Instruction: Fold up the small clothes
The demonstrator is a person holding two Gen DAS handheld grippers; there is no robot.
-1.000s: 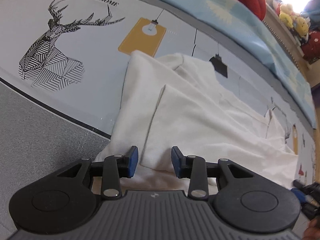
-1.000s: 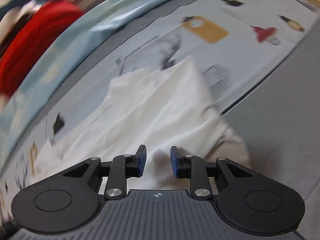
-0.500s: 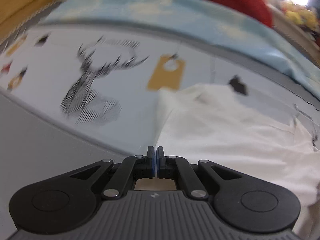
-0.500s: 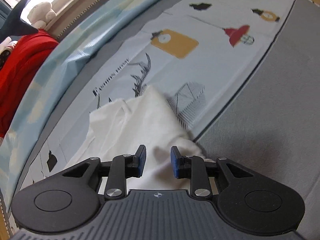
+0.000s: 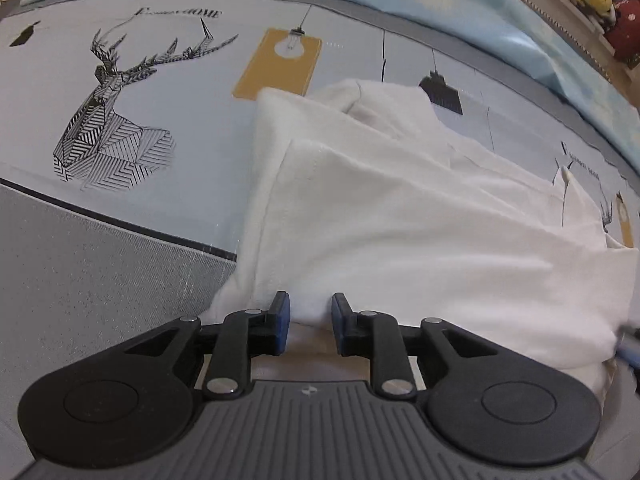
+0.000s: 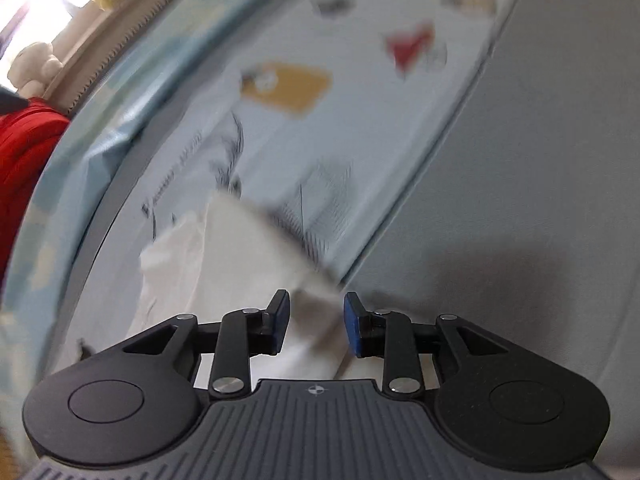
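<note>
A white garment [image 5: 400,216] lies partly folded on a pale blue printed mat [image 5: 192,92], one layer with a stitched hem doubled over the rest. Its near edge spills off the mat onto the grey surface [image 5: 80,272] at the front. The left gripper [image 5: 307,320] sits at that near edge with its jaws parted by a moderate gap — a fold of the white cloth lies right between the blue pads [image 5: 282,316], but the pads are not pressed onto it. On the mat to the left of the garment are a black line-drawn deer [image 5: 116,112] and a yellow tag with a light bulb [image 5: 280,64], whose lower corner the cloth just covers. In the blurred right wrist view, the right gripper [image 6: 316,322] is likewise open, somewhat wider, with the corner of the garment [image 6: 248,256] reaching in between its fingers — whether either pad touches the cloth cannot be told. A red blanket [image 6: 24,148] lies beyond the mat's far edge.
</note>
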